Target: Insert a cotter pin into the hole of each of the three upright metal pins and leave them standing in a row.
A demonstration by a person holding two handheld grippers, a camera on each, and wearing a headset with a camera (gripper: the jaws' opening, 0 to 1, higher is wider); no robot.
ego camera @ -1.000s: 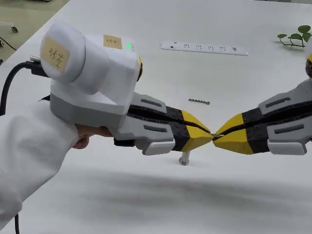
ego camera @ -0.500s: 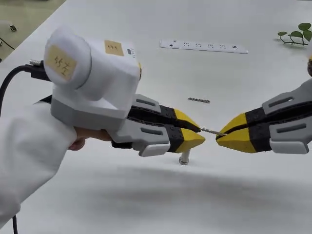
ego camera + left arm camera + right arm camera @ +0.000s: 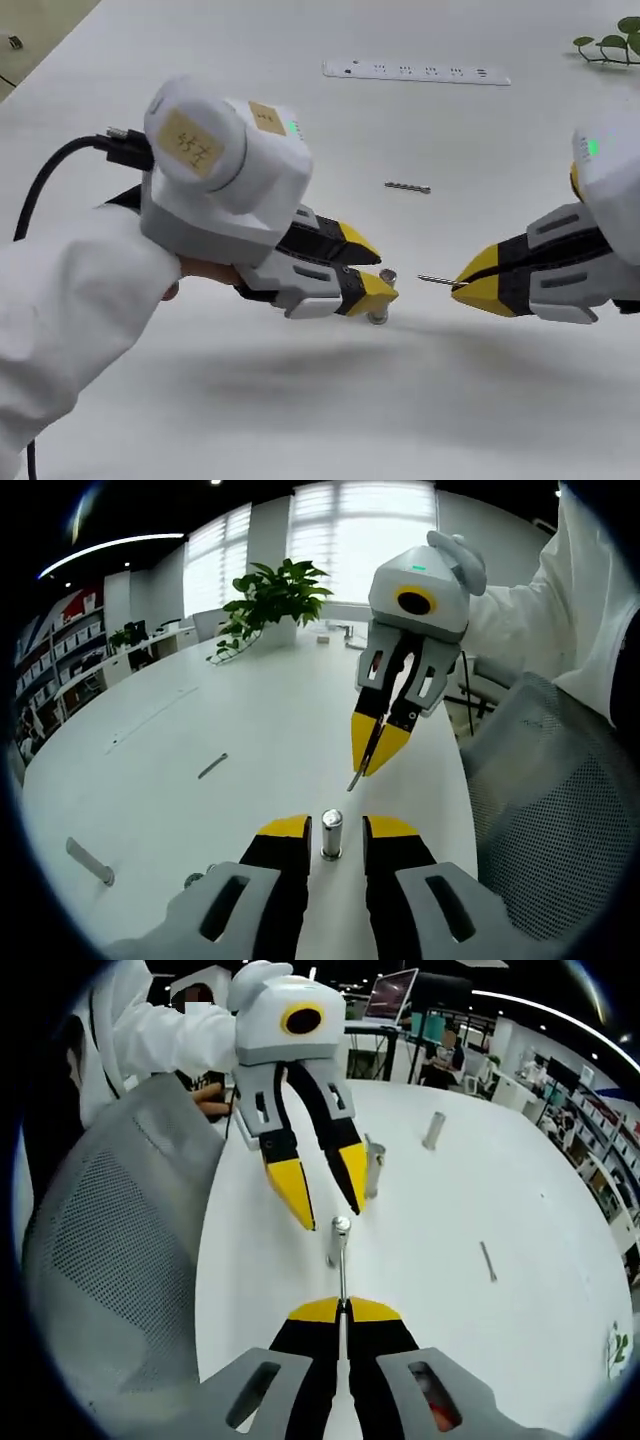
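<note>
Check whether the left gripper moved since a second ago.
Yes. The left gripper drew back leftward from past the upright pin until its open jaws flank it.

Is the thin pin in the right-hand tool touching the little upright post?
Apart. In the head view, a strip of table shows between the cotter pin and the post.

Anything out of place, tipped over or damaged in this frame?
Nothing looks damaged or spilled. The only stray is a thin grey metal rod lying flat on the white table, apart from the upright metal pin between the open jaws of the left gripper.
</note>
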